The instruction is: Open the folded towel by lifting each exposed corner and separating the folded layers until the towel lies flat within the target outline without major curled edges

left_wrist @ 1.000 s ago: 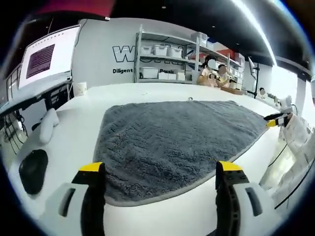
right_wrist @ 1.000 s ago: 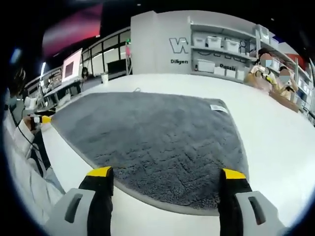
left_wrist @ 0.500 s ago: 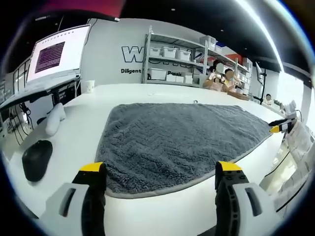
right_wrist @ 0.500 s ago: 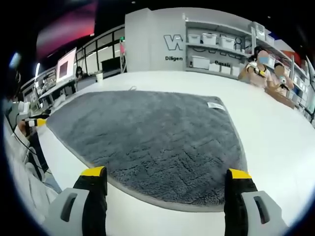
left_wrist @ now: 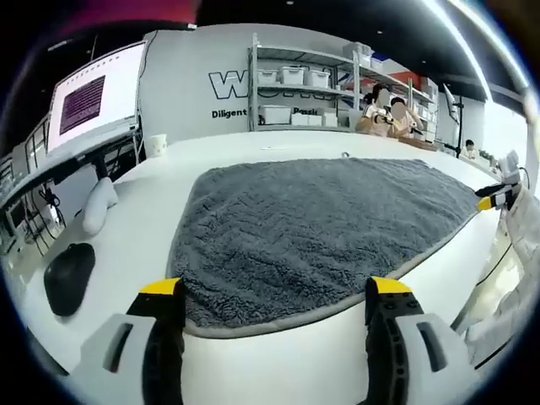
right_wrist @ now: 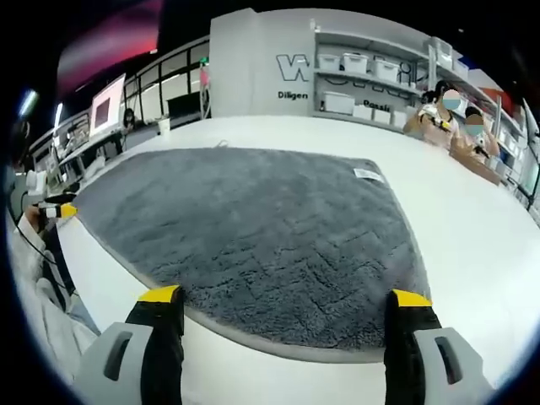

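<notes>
The left tool (left_wrist: 270, 299) hangs released, its jaws wide apart and holding nothing, just short of the near hem of the grey towel (left_wrist: 316, 232). The right tool (right_wrist: 284, 305) is likewise spread and empty at another corner of the towel. That one towel lies opened out, a single layer as far as I can tell, on the white counter (left_wrist: 278, 359), its label (right_wrist: 368, 174) showing near the far edge. No target outline is visible, so placement cannot be judged. Risk: a low jaw could catch the hem and curl or drag it. Counted: two tools, one towel, one computer mouse (left_wrist: 69, 277).
</notes>
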Action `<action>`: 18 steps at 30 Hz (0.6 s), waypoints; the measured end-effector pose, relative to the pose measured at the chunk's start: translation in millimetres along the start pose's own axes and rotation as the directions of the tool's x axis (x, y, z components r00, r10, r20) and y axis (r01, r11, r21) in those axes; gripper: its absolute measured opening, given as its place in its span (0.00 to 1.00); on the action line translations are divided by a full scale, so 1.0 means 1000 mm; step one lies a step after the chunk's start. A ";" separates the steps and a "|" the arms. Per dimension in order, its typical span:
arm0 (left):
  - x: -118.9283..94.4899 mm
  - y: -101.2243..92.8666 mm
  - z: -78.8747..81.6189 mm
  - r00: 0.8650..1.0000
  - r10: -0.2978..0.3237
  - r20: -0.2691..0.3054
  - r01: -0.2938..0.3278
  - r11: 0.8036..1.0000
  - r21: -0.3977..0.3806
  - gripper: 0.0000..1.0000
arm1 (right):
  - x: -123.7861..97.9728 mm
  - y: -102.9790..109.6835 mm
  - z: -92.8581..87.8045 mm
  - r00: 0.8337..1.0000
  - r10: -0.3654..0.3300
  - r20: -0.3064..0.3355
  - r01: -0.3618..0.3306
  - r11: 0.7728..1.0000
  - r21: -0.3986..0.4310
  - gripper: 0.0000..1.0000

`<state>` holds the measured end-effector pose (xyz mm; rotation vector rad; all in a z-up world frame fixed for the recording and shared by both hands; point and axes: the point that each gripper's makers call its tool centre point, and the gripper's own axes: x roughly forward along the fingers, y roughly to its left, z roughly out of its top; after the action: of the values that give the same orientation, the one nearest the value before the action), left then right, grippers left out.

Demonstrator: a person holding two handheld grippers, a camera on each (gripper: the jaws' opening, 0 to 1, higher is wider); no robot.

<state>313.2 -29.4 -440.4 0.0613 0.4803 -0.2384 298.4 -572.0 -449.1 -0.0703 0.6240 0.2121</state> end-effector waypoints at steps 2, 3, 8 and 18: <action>0.000 0.000 0.000 1.000 0.000 -0.001 0.000 1.000 -0.002 0.87 | 0.000 0.000 0.000 1.000 0.004 -0.001 -0.004 1.000 -0.005 0.99; 0.000 0.000 0.000 1.000 0.000 -0.002 0.000 1.000 -0.001 0.87 | -0.001 0.000 -0.001 1.000 0.007 -0.001 -0.007 1.000 -0.010 0.99; -0.002 0.001 -0.001 1.000 -0.004 -0.009 0.004 1.000 0.000 0.87 | -0.003 0.000 -0.002 1.000 0.016 0.001 -0.016 1.000 -0.015 0.99; -0.004 0.001 -0.002 0.999 -0.025 -0.024 0.025 1.000 0.010 0.86 | -0.005 0.000 -0.003 0.999 0.039 -0.005 -0.039 0.999 -0.032 0.98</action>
<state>309.5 -27.6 -440.0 0.0684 0.5038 -0.2649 292.2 -573.5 -448.8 -0.0895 0.6271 0.2600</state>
